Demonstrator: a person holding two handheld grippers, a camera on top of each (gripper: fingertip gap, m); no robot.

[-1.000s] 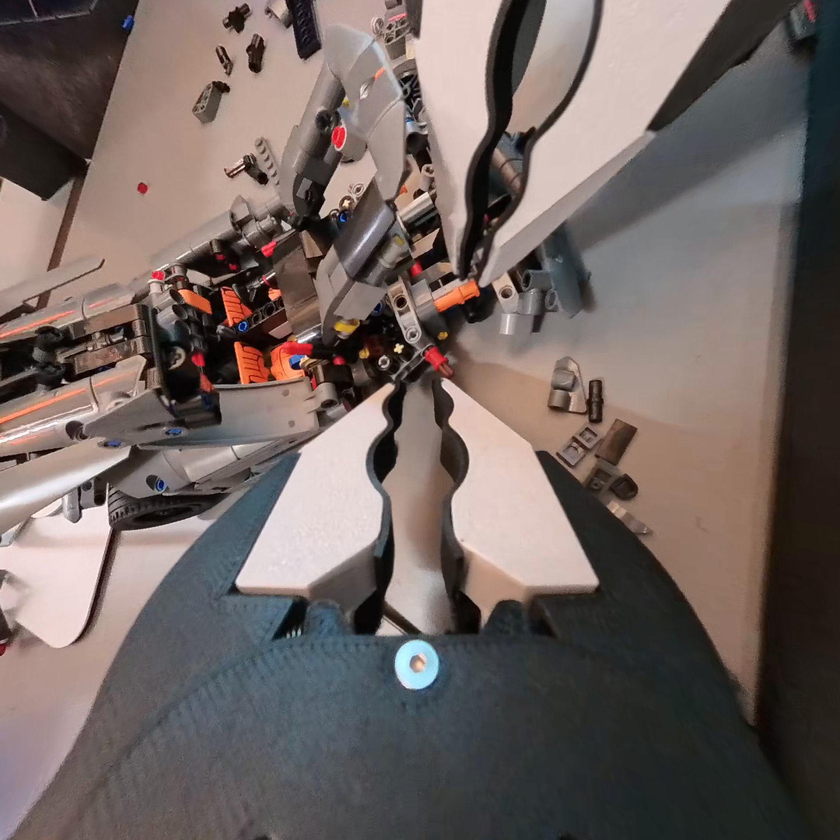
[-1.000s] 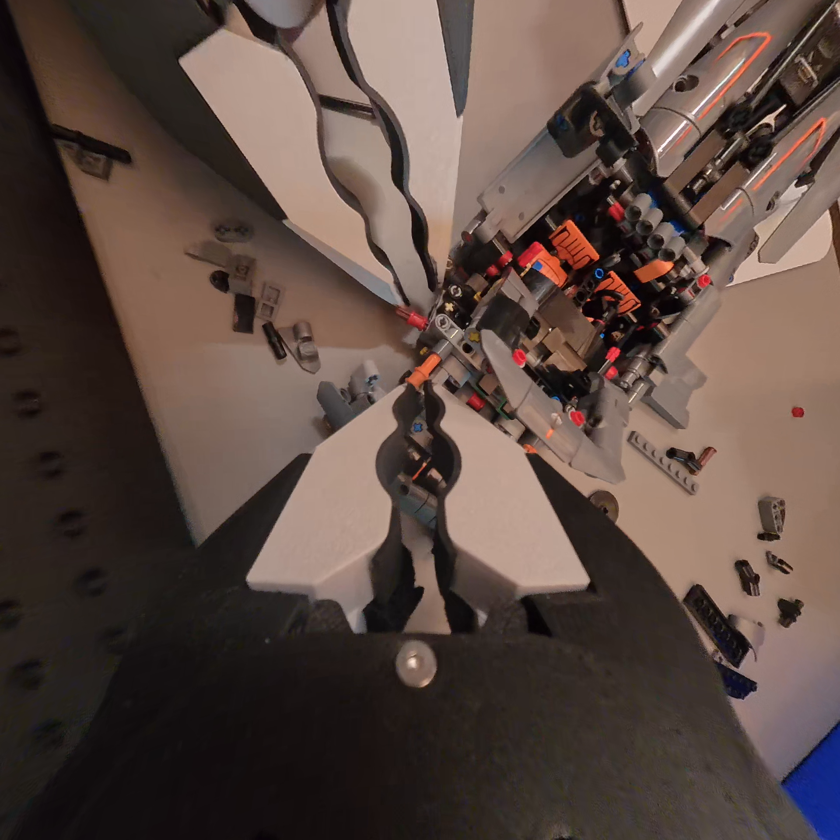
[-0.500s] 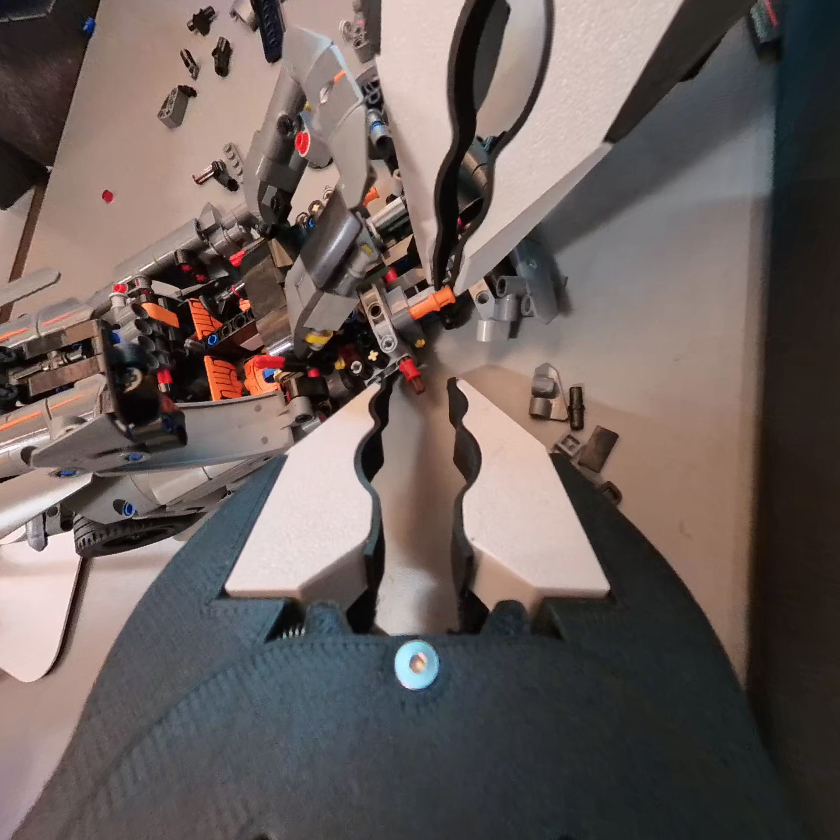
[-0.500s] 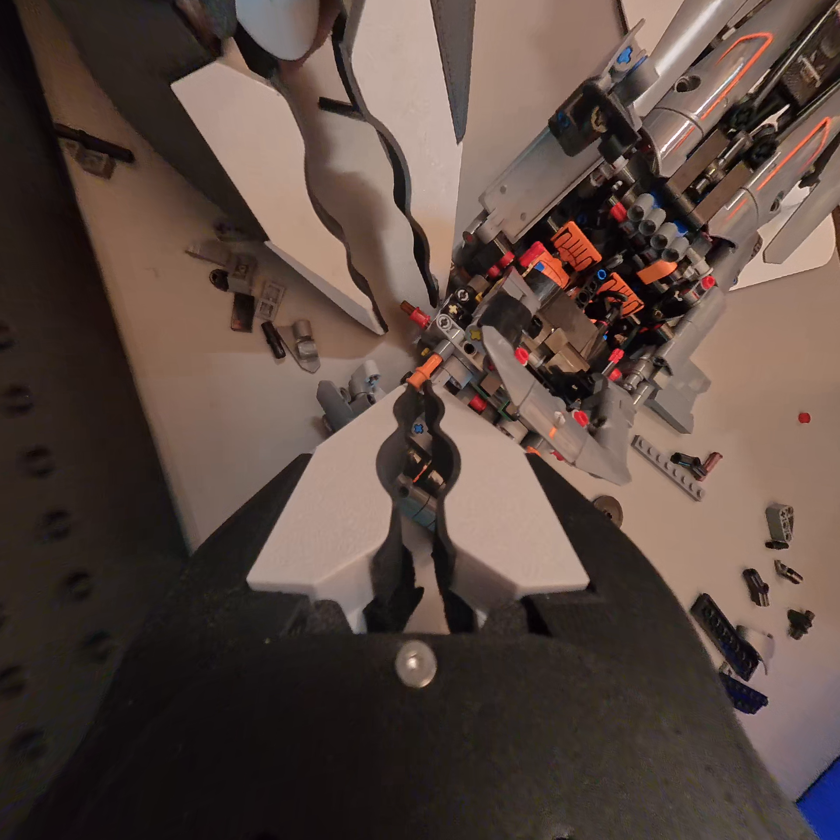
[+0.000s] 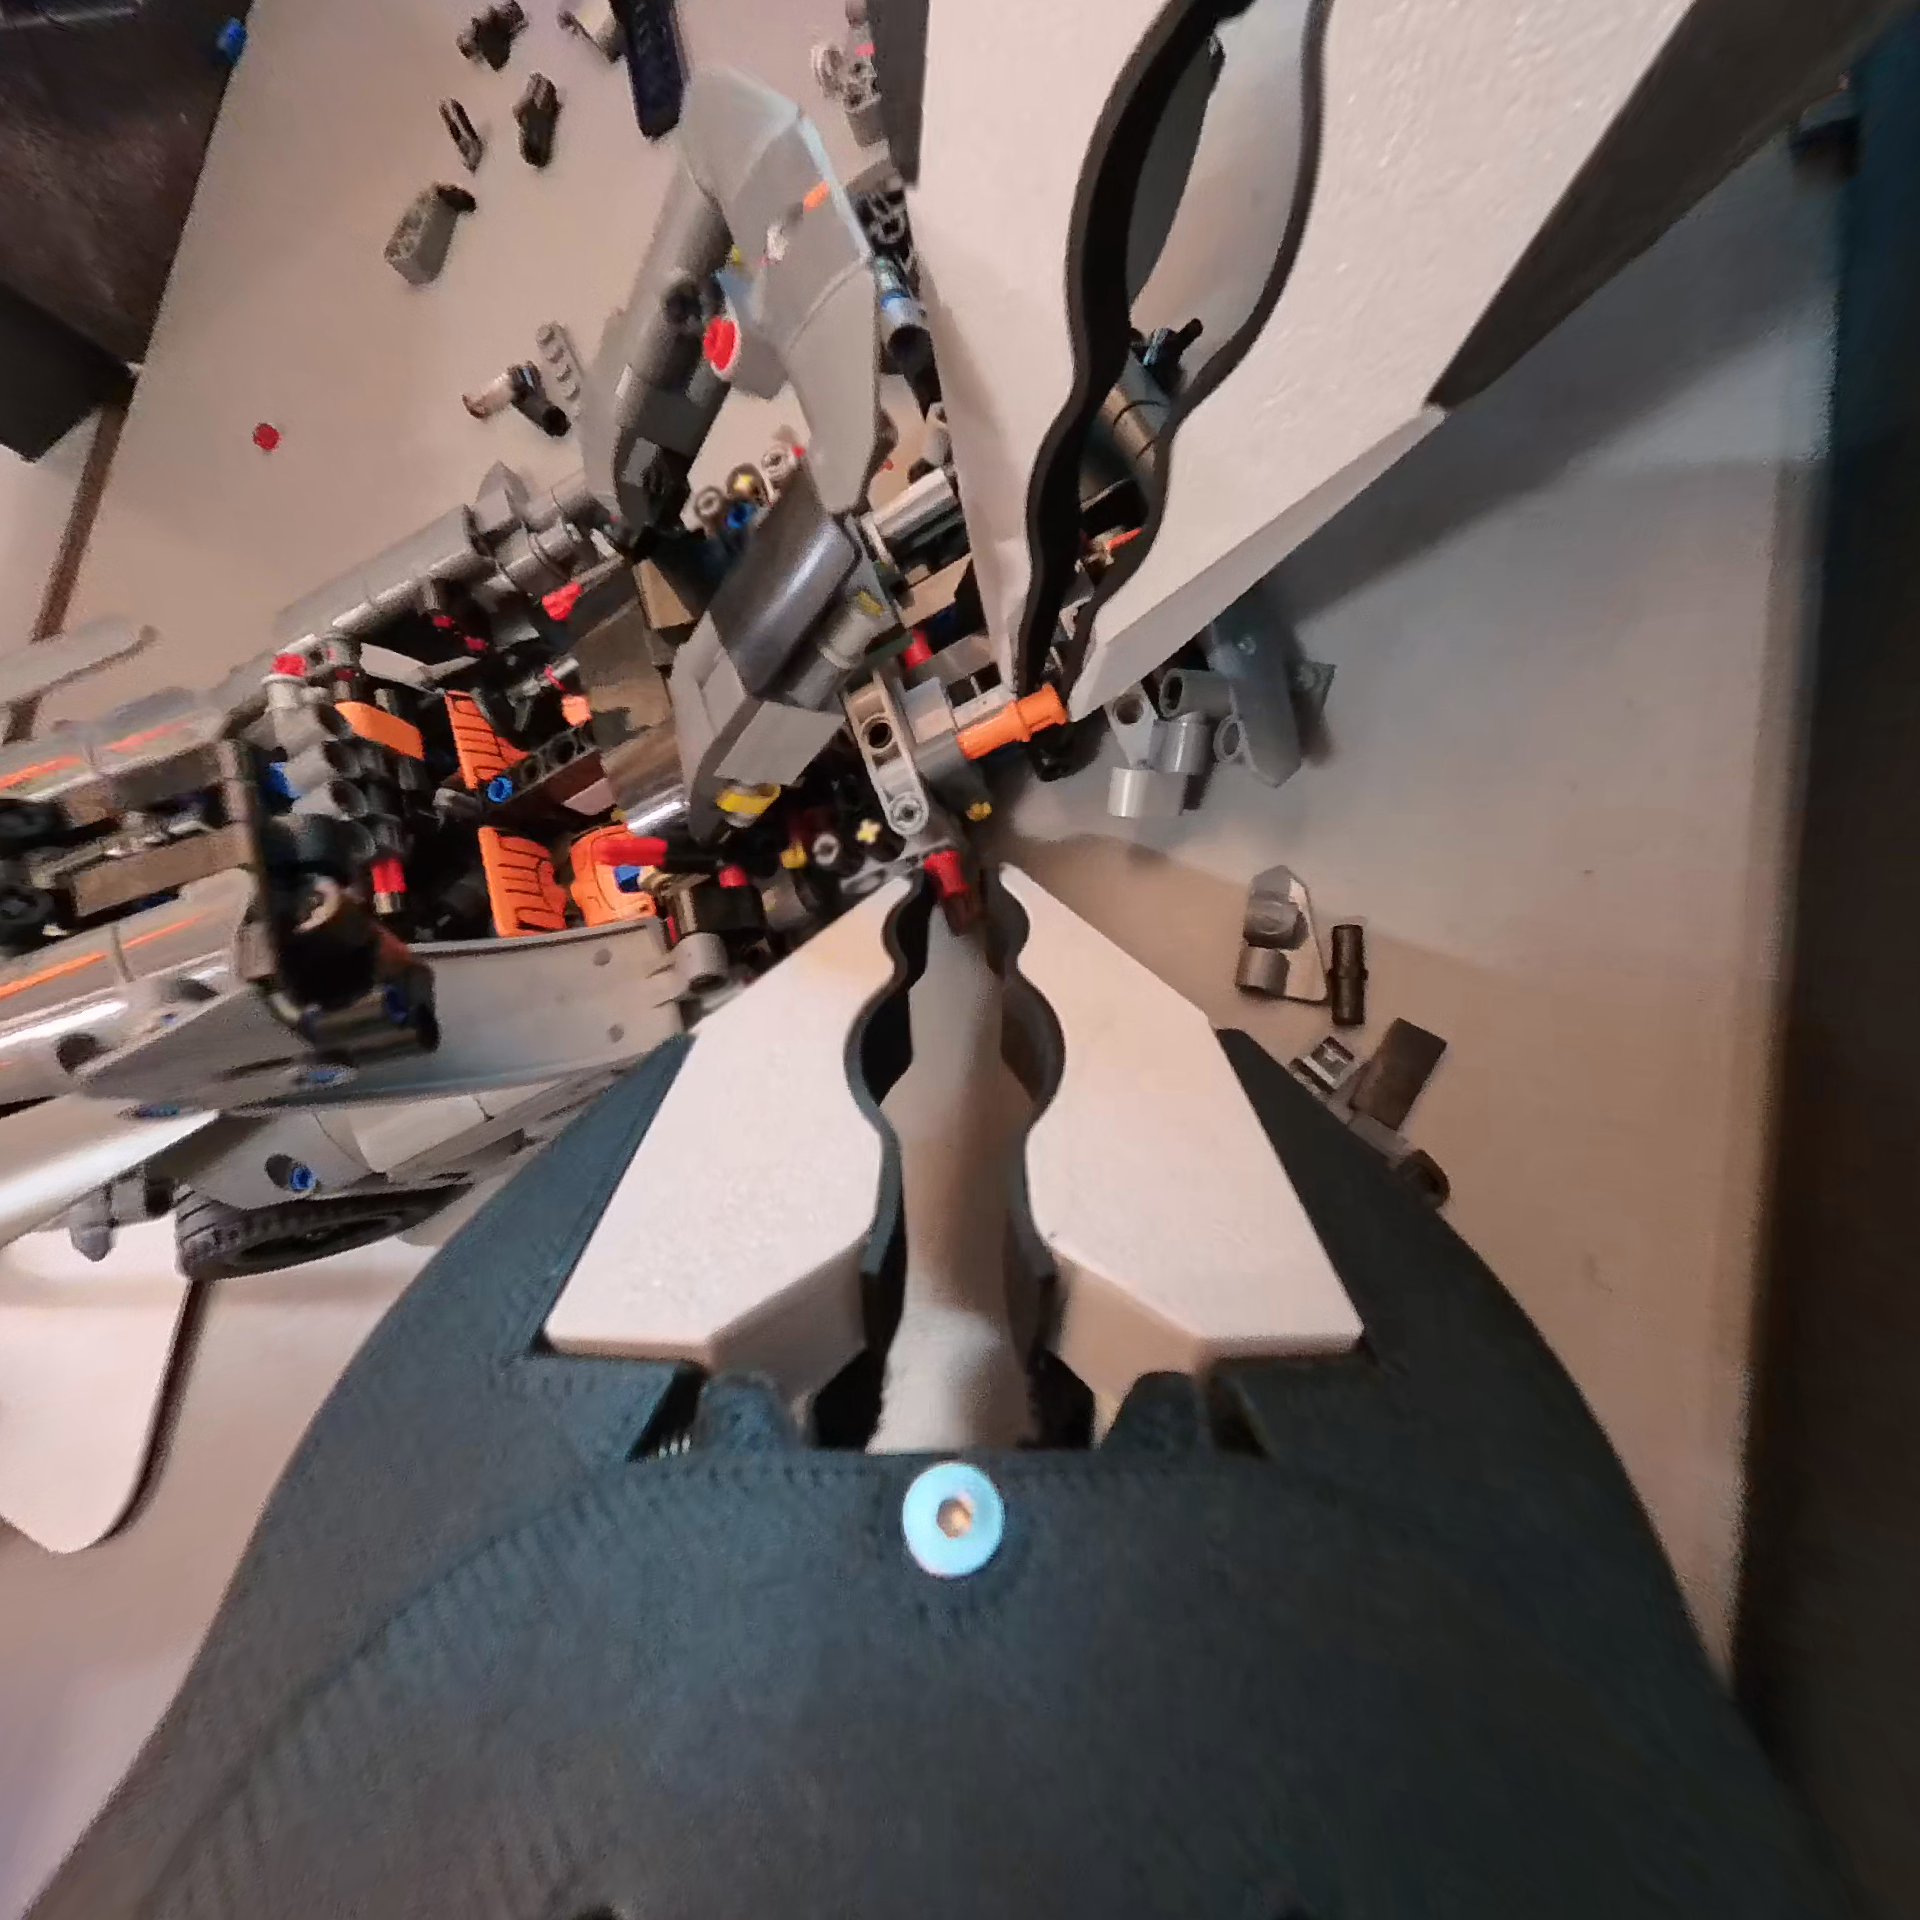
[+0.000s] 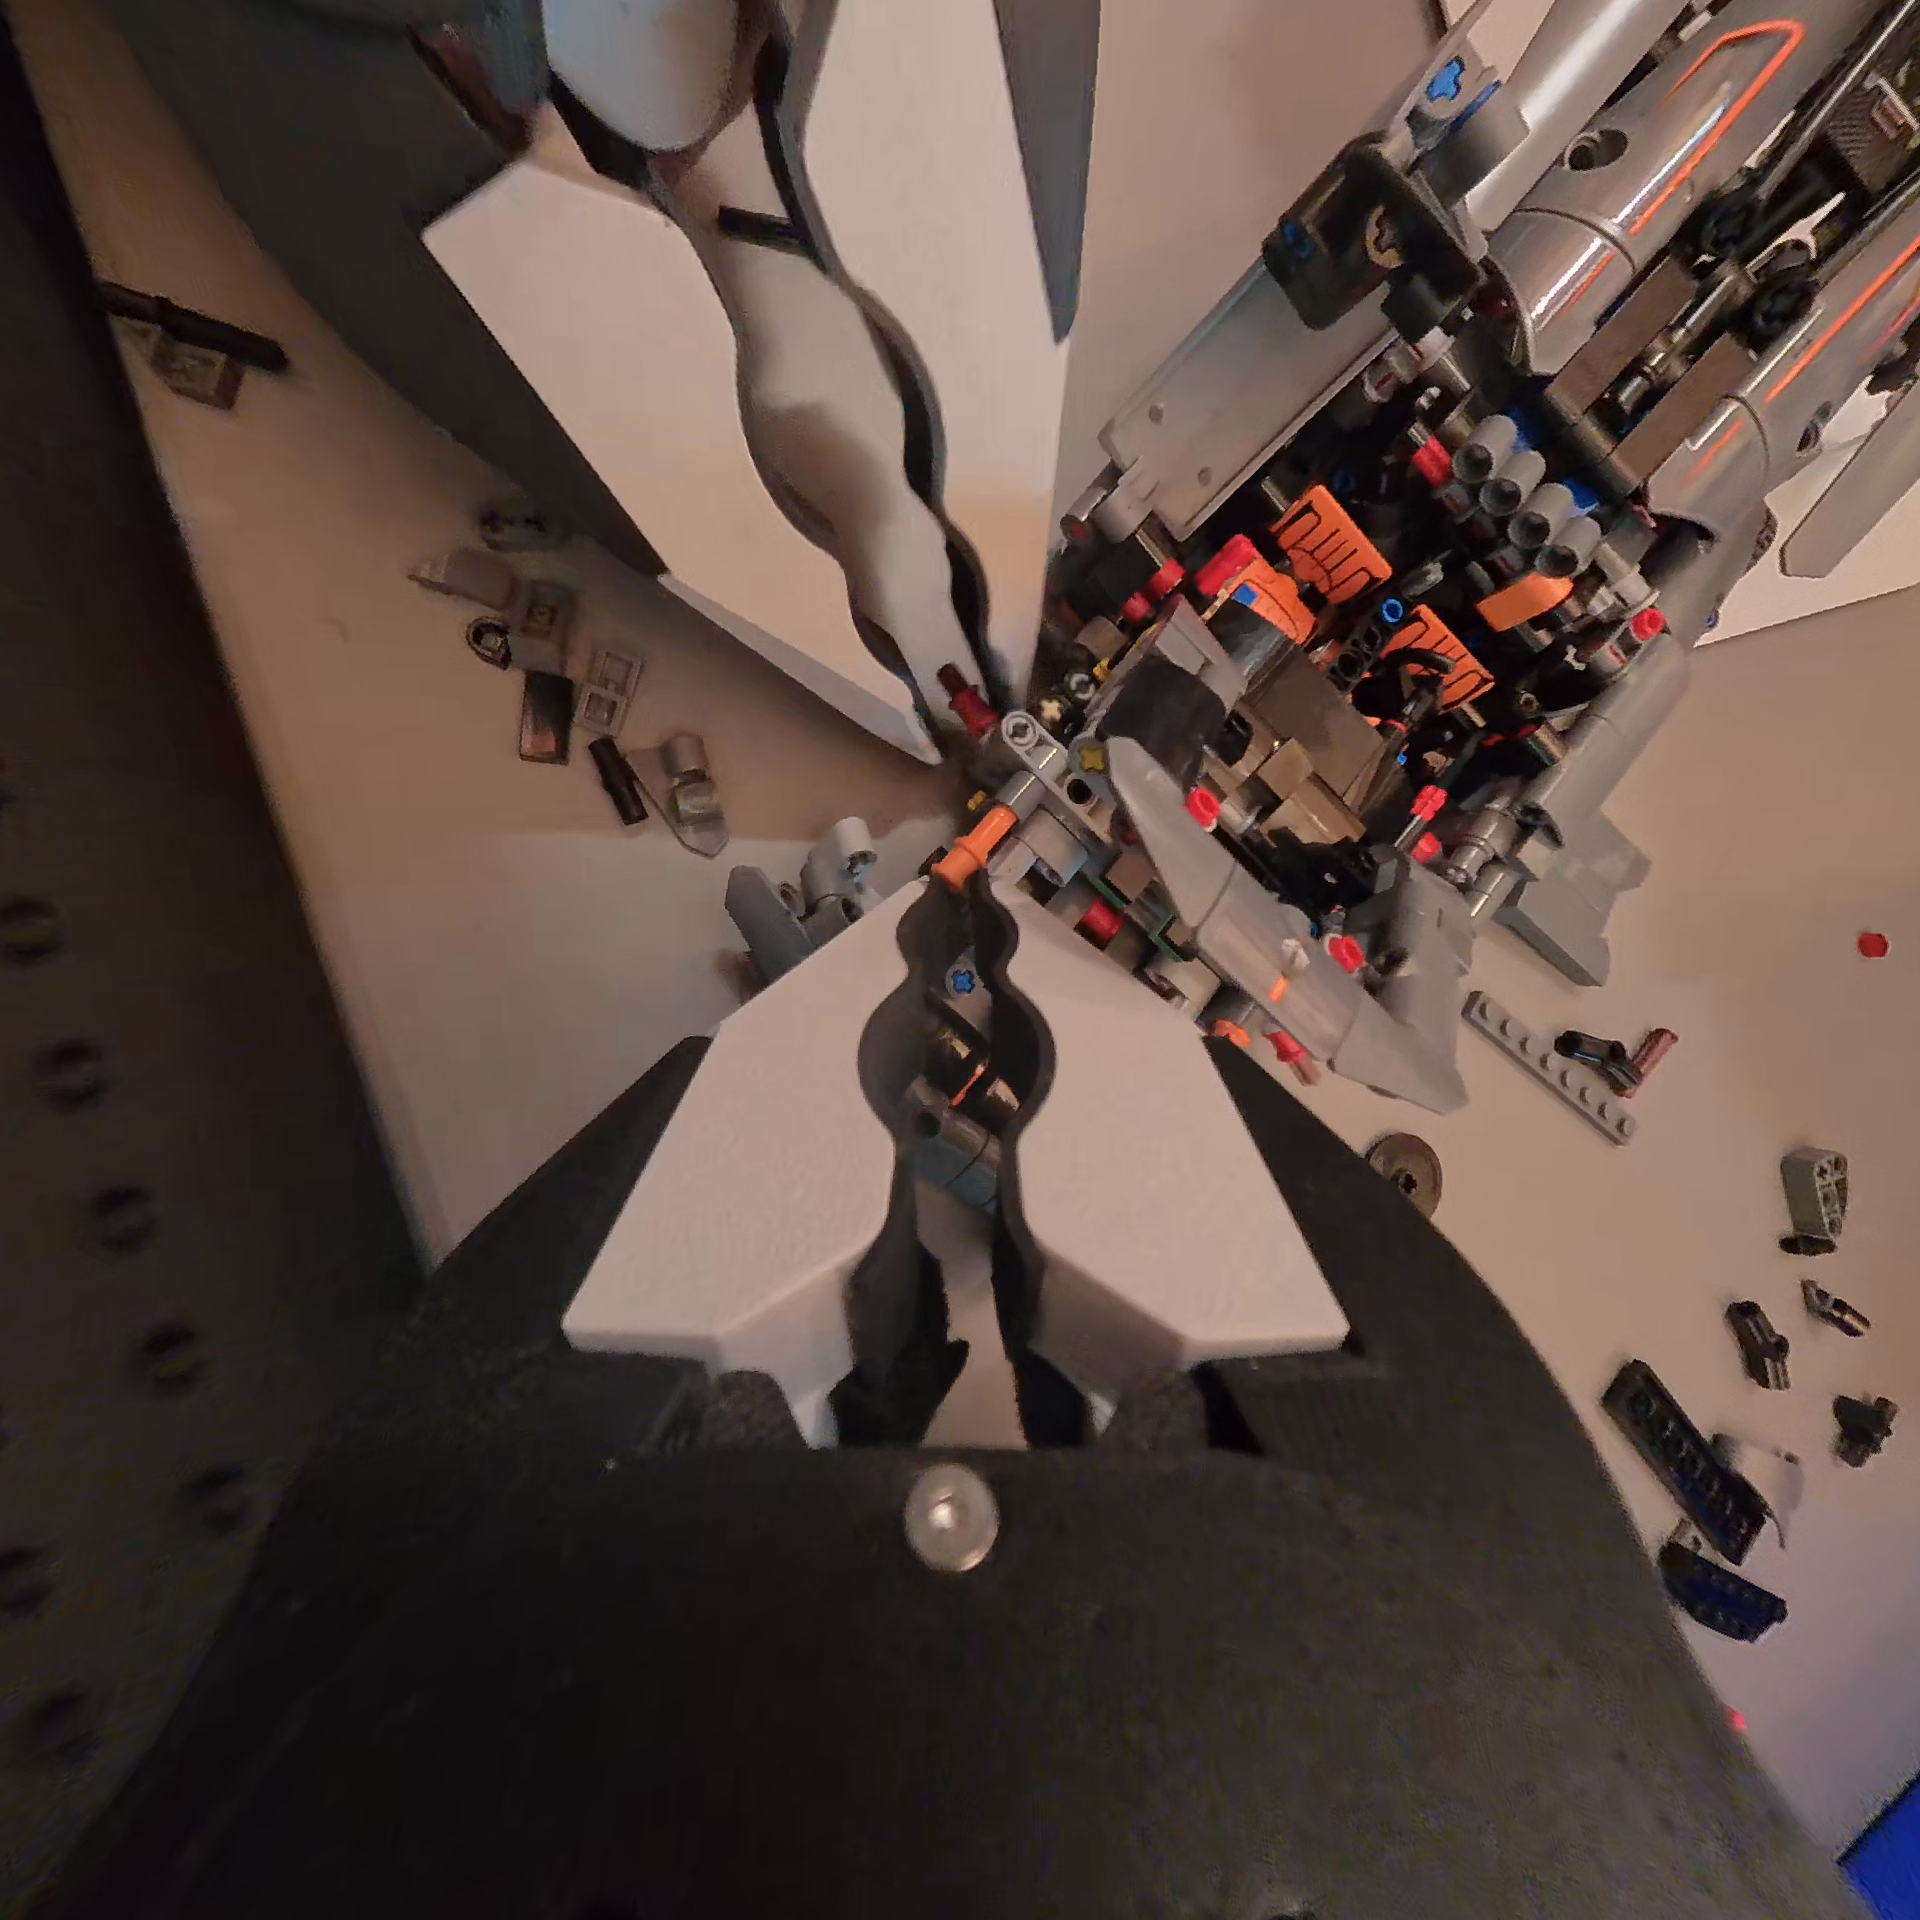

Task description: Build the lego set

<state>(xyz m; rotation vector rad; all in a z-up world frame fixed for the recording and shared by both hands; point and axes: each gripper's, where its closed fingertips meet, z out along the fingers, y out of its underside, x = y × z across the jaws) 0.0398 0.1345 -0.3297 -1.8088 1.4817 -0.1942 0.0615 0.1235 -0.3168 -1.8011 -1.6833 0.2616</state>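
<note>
While both grippers meet at one grey-and-orange brick car model (image 5: 582, 790), the left gripper (image 5: 961, 904) pinches its red pin (image 5: 951, 878); the right gripper (image 6: 966, 894) clamps a dark sub-assembly (image 6: 961, 1101), seen only from the right wrist.

The lego model (image 5: 499, 831) is a long, partly built vehicle lying on the pale table, its silver curved body panels striped with thin orange lines. Its middle is open and crowded with black beams, orange ribbed pieces, red pins and blue connectors. A grey wedge-shaped panel (image 6: 1288, 966) juts from the side nearest the loose parts. At the model's corner an orange pin (image 6: 971, 847) sticks outward, and just beside it a dark red pin (image 5: 951, 883) also projects. A black tyre (image 5: 291, 1236) shows under the silver bodywork. Small grey and black loose pieces (image 6: 582, 675) lie scattered on the table near the model.
</note>
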